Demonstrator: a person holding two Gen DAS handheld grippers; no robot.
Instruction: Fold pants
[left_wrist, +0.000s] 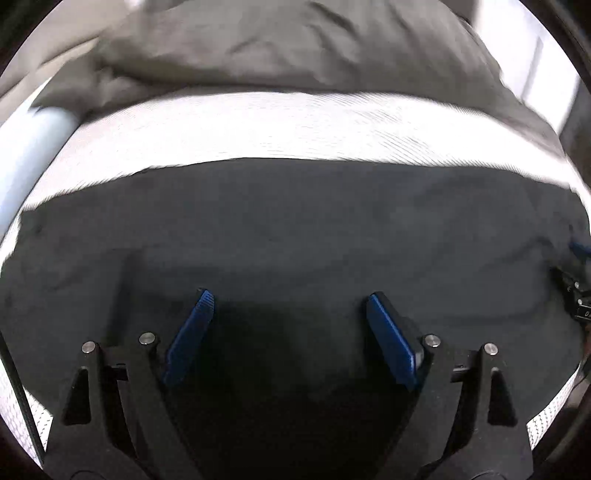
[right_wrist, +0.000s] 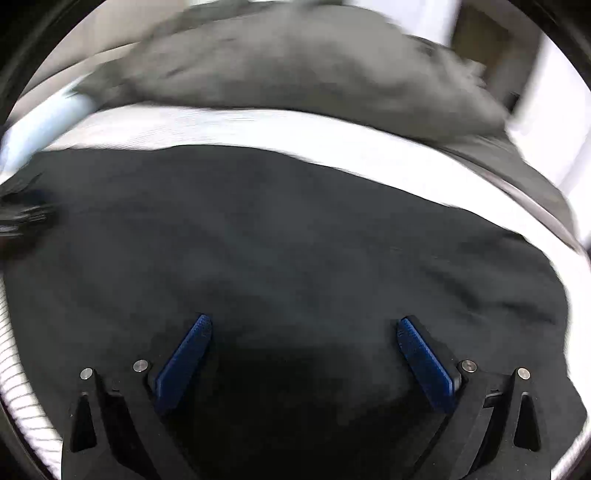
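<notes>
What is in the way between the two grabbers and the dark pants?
Nothing visible. The left gripper and right gripper both hang open right over the dark fabric pants, which lie spread on the white sheet. The grey blanket lies farther back.

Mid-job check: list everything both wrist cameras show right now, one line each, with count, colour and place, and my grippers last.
pants: one, black, spread flat on the white sheet under both grippers.
bed sheet: one, white with a fine woven texture, showing as a band beyond the pants.
duvet: one, grey, bunched along the far side of the sheet.
pale cylinder: one, light blue-white, at the left edge by the duvet; too blurred to identify.
left gripper: one, black with blue pads, jaws wide open above the pants, nothing between them.
right gripper: one, black with blue pads, jaws wide open above the pants, holding nothing.
</notes>
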